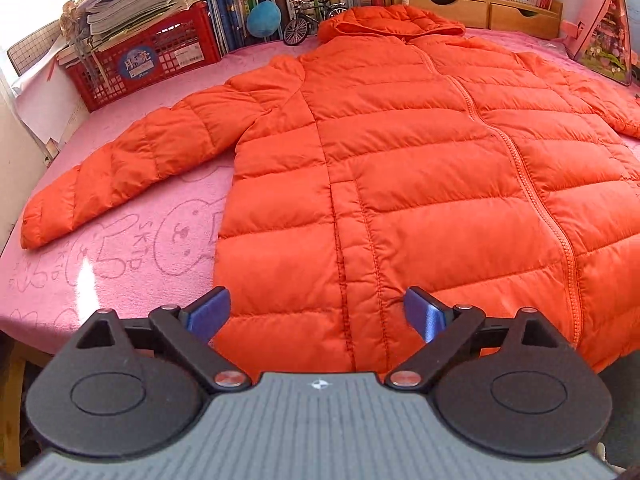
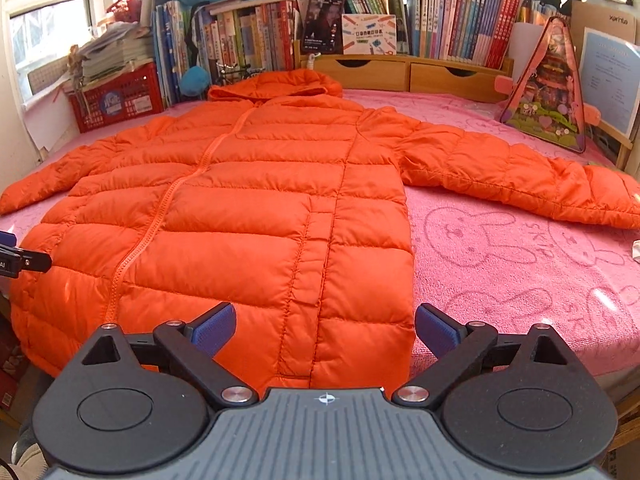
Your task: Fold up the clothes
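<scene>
An orange hooded puffer jacket (image 1: pixel 400 168) lies flat, front up and zipped, on a pink rabbit-print cloth (image 1: pixel 120 248), both sleeves spread out sideways. In the left wrist view my left gripper (image 1: pixel 318 312) hovers open over the jacket's hem near its left bottom corner, with nothing pressed between the blue pads. In the right wrist view the same jacket (image 2: pixel 248 208) fills the middle, and my right gripper (image 2: pixel 325 326) stands open over the hem at the right bottom corner. A piece of the left gripper (image 2: pixel 20 260) shows at that view's left edge.
A red crate (image 1: pixel 148 56) stacked with papers stands back left. Books, a model bicycle (image 1: pixel 308 20) and a blue plush (image 1: pixel 263 19) line the back, beside wooden drawers (image 2: pixel 408 70). A pink triangular bag (image 2: pixel 548 92) stands back right. The table's front edge runs just under the hem.
</scene>
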The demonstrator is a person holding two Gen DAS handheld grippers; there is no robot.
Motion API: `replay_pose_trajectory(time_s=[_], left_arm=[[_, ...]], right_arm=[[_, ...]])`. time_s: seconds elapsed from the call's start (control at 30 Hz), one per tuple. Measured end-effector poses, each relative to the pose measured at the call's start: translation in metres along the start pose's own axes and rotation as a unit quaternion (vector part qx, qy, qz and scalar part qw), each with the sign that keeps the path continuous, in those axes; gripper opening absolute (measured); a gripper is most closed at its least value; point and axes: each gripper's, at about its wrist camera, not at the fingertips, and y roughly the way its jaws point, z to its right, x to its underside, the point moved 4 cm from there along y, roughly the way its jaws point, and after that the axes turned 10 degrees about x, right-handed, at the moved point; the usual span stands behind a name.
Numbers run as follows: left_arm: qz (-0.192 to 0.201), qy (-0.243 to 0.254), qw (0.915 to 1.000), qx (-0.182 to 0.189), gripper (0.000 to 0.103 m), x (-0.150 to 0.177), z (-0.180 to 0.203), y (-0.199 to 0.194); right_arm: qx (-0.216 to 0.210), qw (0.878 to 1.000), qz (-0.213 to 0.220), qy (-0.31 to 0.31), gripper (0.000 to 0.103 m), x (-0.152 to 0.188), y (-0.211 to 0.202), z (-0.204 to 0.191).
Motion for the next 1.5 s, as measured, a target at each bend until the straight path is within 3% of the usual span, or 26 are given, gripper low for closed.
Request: replay_pose_trajectory(time_s=[0.37, 0.67, 0.77, 0.87, 1.0, 1.5], left_arm=[[-0.039, -0.012, 0.9991, 0.016, 0.097, 0.028, 0.029, -0.006], [-0.059, 0.027, 0.9973, 0.035, 0.097, 0.042, 0.073, -0.004], [-0.062, 0.027, 0.9959, 0.059, 0.098, 0.045, 0.086, -0.008], [-0.059, 0.045, 0.9957, 0.055, 0.098, 0.046, 0.095, -0.009], [-0.052, 0.06, 0.996, 0.039, 0.099, 0.043, 0.097, -0.011], [-0.069, 0.057, 0.9947, 0.05, 0.099, 0.043, 0.097, -0.003]], right_arm=[[-0.02, 0.999, -0.024, -0.015, 0.098, 0.023, -0.018, -0.013], [-0.026, 0.998, -0.038, -0.037, 0.098, 0.036, -0.029, -0.024], [-0.033, 0.997, -0.048, -0.055, 0.098, 0.043, -0.031, -0.032], [-0.039, 0.994, -0.052, -0.085, 0.098, 0.051, -0.035, -0.044], [-0.046, 0.992, -0.044, -0.109, 0.098, 0.053, -0.041, -0.054], [-0.057, 0.992, -0.057, -0.092, 0.098, 0.051, -0.037, -0.053]])
